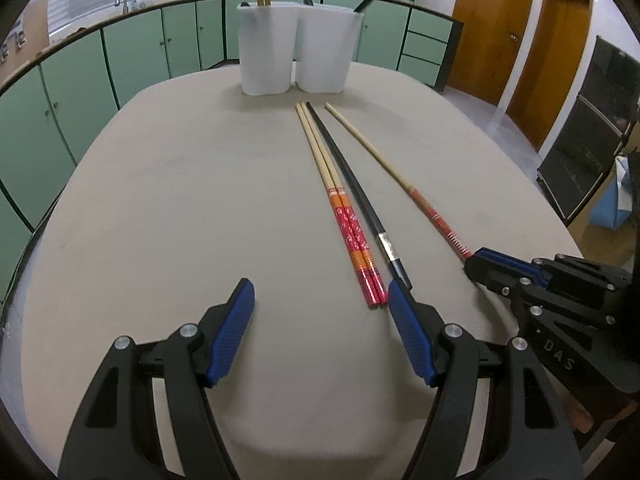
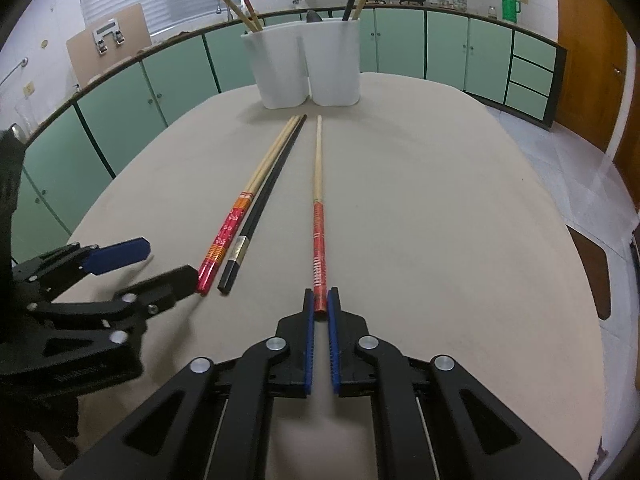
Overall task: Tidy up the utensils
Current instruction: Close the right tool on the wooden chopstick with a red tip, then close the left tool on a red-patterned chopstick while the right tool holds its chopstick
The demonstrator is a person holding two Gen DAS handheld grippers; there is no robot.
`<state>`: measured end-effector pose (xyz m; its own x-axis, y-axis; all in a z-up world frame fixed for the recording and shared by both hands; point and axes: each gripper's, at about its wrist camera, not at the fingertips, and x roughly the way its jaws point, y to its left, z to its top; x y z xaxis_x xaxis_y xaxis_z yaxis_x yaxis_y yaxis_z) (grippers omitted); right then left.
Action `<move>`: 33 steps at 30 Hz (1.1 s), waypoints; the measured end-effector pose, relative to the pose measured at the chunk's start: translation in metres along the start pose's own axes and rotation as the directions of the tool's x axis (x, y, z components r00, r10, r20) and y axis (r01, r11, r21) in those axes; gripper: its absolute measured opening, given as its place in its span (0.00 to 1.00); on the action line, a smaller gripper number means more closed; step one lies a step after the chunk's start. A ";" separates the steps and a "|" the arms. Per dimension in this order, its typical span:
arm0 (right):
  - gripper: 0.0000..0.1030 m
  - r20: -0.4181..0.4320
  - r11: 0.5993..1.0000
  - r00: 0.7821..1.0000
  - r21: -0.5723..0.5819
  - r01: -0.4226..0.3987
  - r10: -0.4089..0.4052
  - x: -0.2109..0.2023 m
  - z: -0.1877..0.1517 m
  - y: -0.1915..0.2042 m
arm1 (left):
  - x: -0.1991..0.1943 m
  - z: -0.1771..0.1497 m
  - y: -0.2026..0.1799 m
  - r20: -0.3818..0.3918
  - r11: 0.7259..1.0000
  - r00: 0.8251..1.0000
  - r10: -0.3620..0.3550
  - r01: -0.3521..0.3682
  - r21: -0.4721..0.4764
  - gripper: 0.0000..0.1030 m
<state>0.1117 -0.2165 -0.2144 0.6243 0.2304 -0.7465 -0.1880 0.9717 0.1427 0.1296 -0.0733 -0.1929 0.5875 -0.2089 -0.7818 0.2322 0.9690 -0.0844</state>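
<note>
Several chopsticks lie on the beige table [image 1: 160,208]. A pair with red flowered handles [image 1: 352,236] [image 2: 228,236] lies beside a black chopstick [image 1: 360,200] [image 2: 260,216]. A single bamboo chopstick with a red handle [image 1: 400,176] [image 2: 318,216] lies to their right. My right gripper [image 2: 320,300] [image 1: 476,264] is shut on that chopstick's handle end, at table level. My left gripper [image 1: 320,292] [image 2: 160,260] is open and empty, its right finger next to the ends of the pair and the black chopstick. Two white holders [image 1: 296,48] [image 2: 308,64] at the far end hold more chopsticks.
Green cabinets [image 1: 120,52] and a counter run behind the table. Wooden doors [image 1: 520,40] stand at the right. The table's edges curve away on both sides.
</note>
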 end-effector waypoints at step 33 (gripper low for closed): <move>0.26 0.010 0.998 0.998 -0.008 -0.059 0.059 -0.007 -0.004 0.002 | -0.008 -0.008 0.015 0.010 0.998 0.999 0.048 -0.047 -0.032 0.62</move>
<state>0.1039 -0.2169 -0.2113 0.6197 0.2875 -0.7303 -0.2301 0.9561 0.1812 0.1228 -0.0563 -0.1929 0.6056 -0.1638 -0.7788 0.1794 0.9815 -0.0668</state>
